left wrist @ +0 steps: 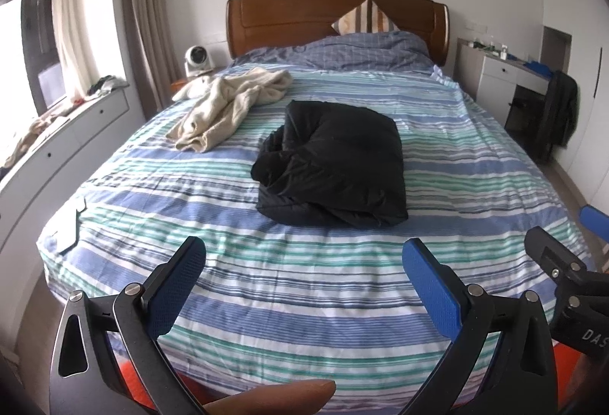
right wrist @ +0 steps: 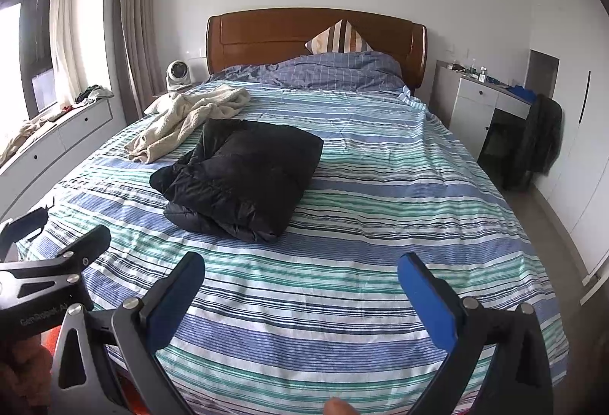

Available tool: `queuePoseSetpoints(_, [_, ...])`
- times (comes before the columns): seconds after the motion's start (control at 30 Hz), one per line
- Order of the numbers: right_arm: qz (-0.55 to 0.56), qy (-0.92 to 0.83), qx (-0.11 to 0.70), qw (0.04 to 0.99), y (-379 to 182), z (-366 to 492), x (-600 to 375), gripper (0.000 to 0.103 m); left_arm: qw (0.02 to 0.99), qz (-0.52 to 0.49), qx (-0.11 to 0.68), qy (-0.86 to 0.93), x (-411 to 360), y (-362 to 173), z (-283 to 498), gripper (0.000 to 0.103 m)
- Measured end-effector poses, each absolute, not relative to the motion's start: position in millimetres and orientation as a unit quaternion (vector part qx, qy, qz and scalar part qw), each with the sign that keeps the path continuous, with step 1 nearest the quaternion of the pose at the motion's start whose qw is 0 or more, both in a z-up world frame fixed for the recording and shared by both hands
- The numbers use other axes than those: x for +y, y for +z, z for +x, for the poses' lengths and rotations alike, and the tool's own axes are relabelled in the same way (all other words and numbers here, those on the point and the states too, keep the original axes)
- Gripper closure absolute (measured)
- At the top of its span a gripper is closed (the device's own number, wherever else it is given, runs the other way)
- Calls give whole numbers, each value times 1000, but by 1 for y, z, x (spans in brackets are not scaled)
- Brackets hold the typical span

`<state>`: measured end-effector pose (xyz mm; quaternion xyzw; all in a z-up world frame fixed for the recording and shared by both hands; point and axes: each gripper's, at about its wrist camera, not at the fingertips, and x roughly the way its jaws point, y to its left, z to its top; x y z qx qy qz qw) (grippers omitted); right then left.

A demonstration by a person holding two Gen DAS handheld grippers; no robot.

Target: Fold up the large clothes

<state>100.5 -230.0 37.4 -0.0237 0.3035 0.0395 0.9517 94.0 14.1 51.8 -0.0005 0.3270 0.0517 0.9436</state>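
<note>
A black padded jacket (left wrist: 335, 164) lies folded into a thick bundle in the middle of the striped bed (left wrist: 304, 301); it also shows in the right wrist view (right wrist: 243, 179). A cream fleece garment (left wrist: 232, 103) lies crumpled at the bed's far left (right wrist: 190, 114). My left gripper (left wrist: 304, 263) is open and empty, held over the foot of the bed, short of the jacket. My right gripper (right wrist: 300, 274) is open and empty, beside it to the right. Each gripper's side shows in the other's view, the right one (left wrist: 563, 270) and the left one (right wrist: 57, 263).
A wooden headboard (left wrist: 335, 19), a striped pillow (left wrist: 361, 19) and a bunched blue quilt (left wrist: 361, 50) are at the bed's head. A white drawer unit (left wrist: 68, 133) runs along the left. A white desk and a chair with a dark coat (left wrist: 559, 114) stand right.
</note>
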Motion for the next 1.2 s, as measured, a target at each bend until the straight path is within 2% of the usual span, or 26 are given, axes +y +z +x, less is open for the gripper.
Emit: queuePoseSetpoints(1.2, [-36, 26, 317, 947, 37, 92, -227, 0, 951, 17, 306, 43, 6, 57, 85, 0])
